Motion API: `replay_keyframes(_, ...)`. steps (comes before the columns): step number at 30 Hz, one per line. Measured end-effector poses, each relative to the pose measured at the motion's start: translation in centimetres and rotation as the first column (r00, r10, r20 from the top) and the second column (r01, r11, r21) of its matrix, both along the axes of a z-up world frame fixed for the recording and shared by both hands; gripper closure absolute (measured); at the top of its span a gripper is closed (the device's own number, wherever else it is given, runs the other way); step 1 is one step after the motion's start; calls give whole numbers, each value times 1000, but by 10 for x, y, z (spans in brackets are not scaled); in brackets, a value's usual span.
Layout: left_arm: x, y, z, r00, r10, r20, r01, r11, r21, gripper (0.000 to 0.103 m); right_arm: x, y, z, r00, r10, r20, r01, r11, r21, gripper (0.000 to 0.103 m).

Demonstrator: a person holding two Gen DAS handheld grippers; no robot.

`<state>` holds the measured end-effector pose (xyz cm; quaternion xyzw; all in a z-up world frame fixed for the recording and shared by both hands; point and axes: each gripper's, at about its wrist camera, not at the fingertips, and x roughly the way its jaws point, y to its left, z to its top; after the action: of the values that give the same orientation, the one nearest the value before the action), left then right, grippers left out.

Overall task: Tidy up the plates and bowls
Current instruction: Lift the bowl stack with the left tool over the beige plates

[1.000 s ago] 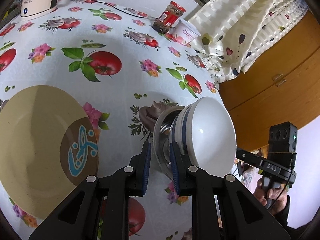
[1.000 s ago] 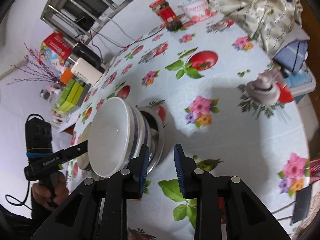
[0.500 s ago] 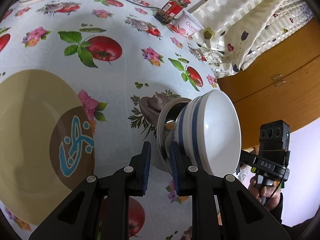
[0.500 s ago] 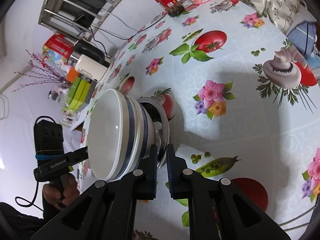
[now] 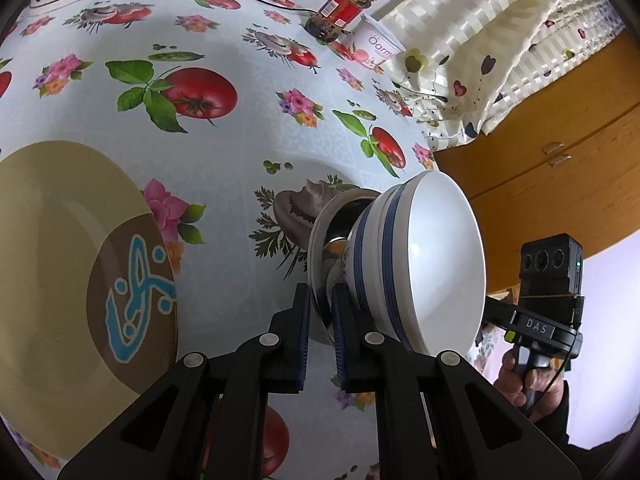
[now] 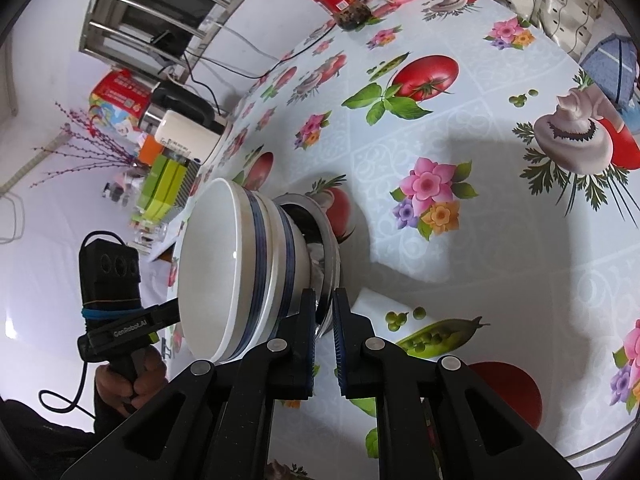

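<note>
Left wrist view: left gripper jaws just clamped on steel bowl rim, between jaws. Right gripper jaws clenched on opposite rim. Blue-banded bowls nested inside. Step: two-handed lift. Next: raise level, carry toward tan plate left of jaws.

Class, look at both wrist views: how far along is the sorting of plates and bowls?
Done: two blue-striped bowls sit nested in a steel bowl. In hand: the left gripper, whose jaws have just been closing, and the right gripper both pinch the steel bowl's rim from opposite sides. Left: the tan plate lies apart on the tablecloth, not yet joined with the stack.
</note>
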<state>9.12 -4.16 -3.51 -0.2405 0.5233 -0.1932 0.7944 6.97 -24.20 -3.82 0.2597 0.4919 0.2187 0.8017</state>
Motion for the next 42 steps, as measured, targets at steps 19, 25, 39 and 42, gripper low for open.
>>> replay_keyframes(19,-2,3,25,998,16,58,-19,999,45,93,1,6,13,1000,13,13,-13,1000,2,94)
replay_keyframes(25,-5,12,37,996,40,81,-45,997,62,93,5,14,23,999,33,30,-33,999,-4,94)
replay_keyframes(39,-21,54,61,981,137,138,-148,986,75,93,24,60,46,989,130,67,-128,991,-26,94)
replay_keyframes(42,-26,65,63,976,164,145,-176,981,76,93,27,71,48,986,154,67,-153,988,-30,94)
